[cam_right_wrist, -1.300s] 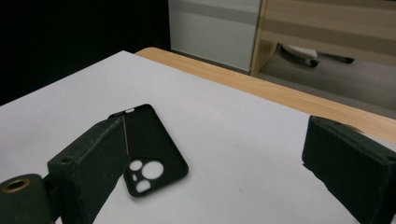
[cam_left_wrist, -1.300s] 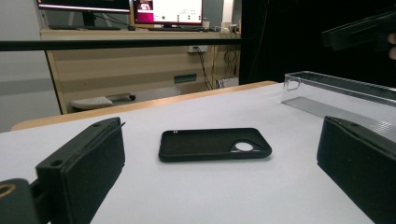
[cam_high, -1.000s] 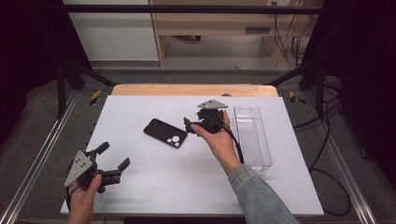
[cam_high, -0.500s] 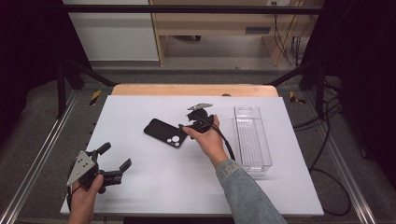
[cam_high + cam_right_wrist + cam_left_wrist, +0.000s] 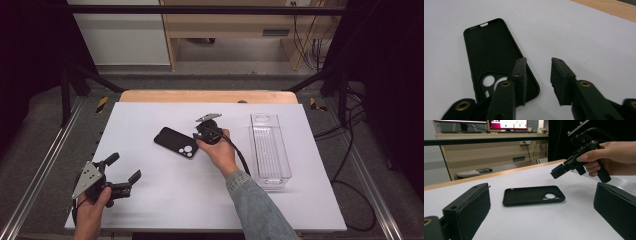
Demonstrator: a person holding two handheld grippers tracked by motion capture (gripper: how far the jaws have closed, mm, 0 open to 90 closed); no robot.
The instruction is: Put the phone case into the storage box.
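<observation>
While both grippers' jaws stood apart, a black phone case [image 5: 496, 62] lay flat on the bench [image 5: 165, 195], its camera-cutout end under the right gripper [image 5: 537, 82].

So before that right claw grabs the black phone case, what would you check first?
1. Right gripper open: ok, jaws apart.
2. Jaws astride the black rubbery phone case: not ok, one jaw over its camera-hole corner, the other over bare table.
3. Case lying flat on the white table: ok.
4. Clear plastic tray out of the way: ok, off to the side.
5. Left gripper clear of the case: ok, open and near the table's front edge.
</observation>
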